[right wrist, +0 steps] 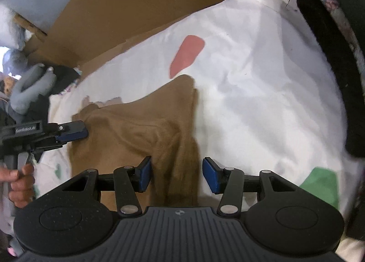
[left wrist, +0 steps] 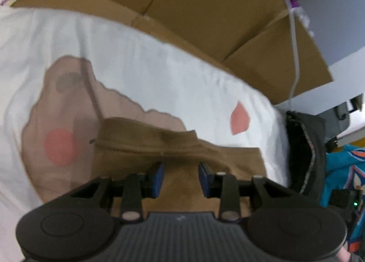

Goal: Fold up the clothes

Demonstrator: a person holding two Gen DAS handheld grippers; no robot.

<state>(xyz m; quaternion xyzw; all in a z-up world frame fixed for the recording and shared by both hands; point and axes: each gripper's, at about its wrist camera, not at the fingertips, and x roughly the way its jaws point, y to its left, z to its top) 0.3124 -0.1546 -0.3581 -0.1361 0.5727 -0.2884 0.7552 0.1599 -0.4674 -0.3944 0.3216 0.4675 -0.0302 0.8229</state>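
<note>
Brown garment (right wrist: pixel 136 129) on our white sheet (right wrist: pixel 262 93), its near edge hidden under both tools, left gripper (left wrist: pixel 181 177) part open astride brown cloth, right gripper (right wrist: pixel 176 175) half open over a bunched fold, grip on either unclear to us, cardboard (left wrist: pixel 205 11) behind.

The brown garment (left wrist: pixel 180 148) is running under the left claw (left wrist: pixel 181 178) at six o'clock, so its near part is hidden, and blur is softening its hem. Whether either claw's pads are pressing the cloth is not showing. In the right wrist view the garment is passing beneath the right claw (right wrist: pixel 176 174), and the hand (right wrist: pixel 19 184) at nine o'clock is being cut off by the edge. The dark item (right wrist: pixel 337 61) at two o'clock is too cropped to identify.
</note>
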